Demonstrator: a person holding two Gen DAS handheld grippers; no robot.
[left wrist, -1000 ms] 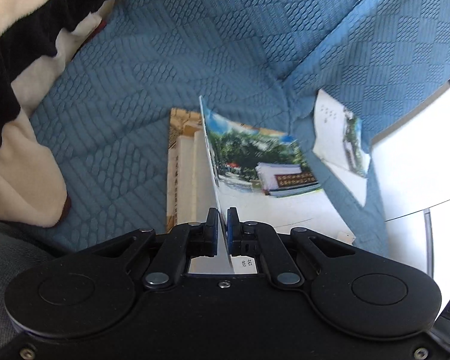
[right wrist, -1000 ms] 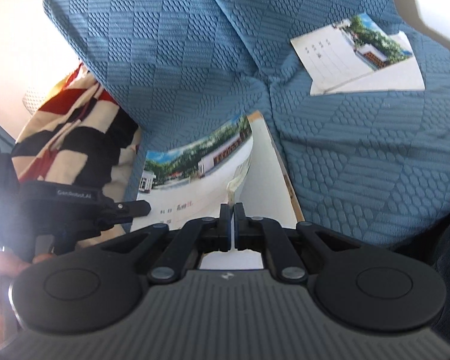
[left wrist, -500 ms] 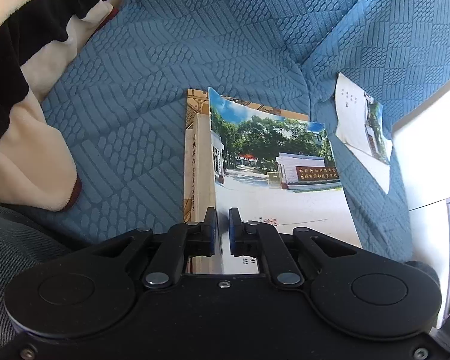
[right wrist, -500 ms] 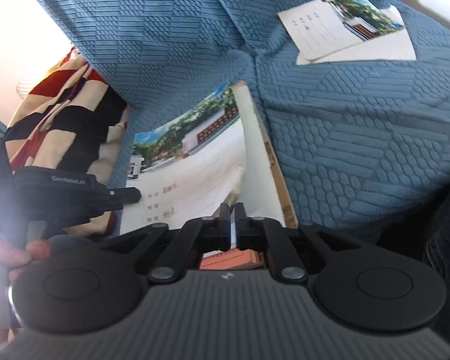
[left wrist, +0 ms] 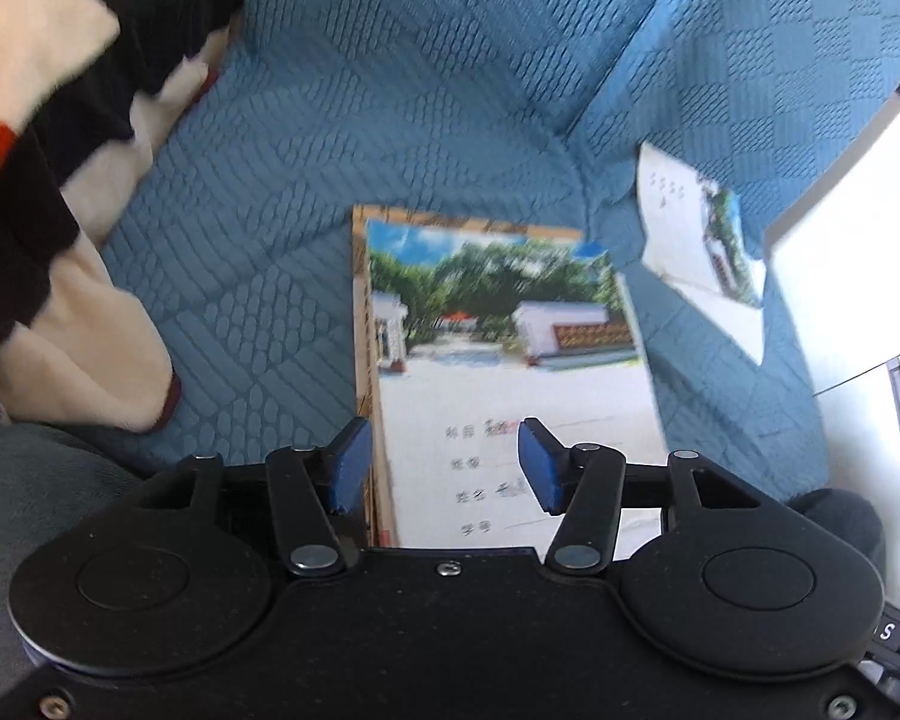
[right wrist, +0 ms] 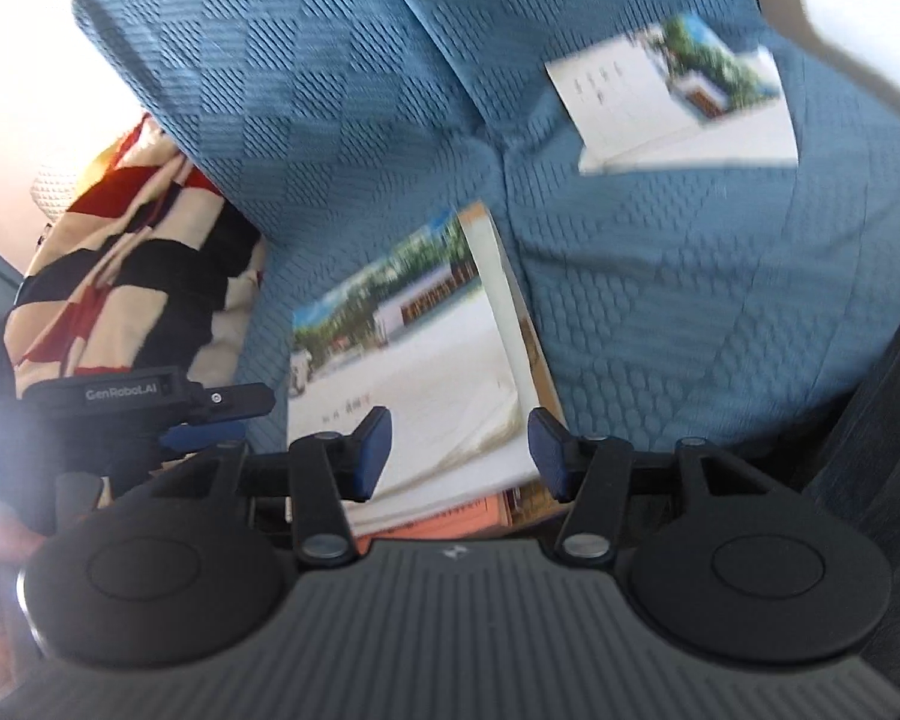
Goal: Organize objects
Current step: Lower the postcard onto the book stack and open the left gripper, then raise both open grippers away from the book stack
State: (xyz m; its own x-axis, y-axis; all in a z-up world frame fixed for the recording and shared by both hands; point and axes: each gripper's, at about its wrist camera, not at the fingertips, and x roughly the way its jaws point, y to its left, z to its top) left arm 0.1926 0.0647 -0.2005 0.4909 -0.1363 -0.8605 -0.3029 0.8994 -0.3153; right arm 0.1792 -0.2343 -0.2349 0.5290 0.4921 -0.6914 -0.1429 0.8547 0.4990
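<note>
A white notebook [left wrist: 510,360] with a photo of trees and a gate on its cover lies flat on top of an orange-edged book [left wrist: 361,324] on the blue sofa seat. It also shows in the right wrist view [right wrist: 414,360]. My left gripper [left wrist: 441,465] is open just above its near edge, holding nothing. My right gripper [right wrist: 459,450] is open over the same stack, empty. A second, similar notebook [left wrist: 702,246] lies by the sofa's corner, and shows in the right wrist view [right wrist: 672,96].
A red, black and cream blanket [left wrist: 48,138] is bunched on the sofa to the left; it also shows in the right wrist view [right wrist: 126,276]. The blue quilted sofa back [right wrist: 306,72] rises behind. A white surface [left wrist: 840,300] borders the sofa on the right.
Both grippers were shut on the notebook, holding it tilted; it has come down flat onto the orange-edged book, and both grippers have opened and let go.
</note>
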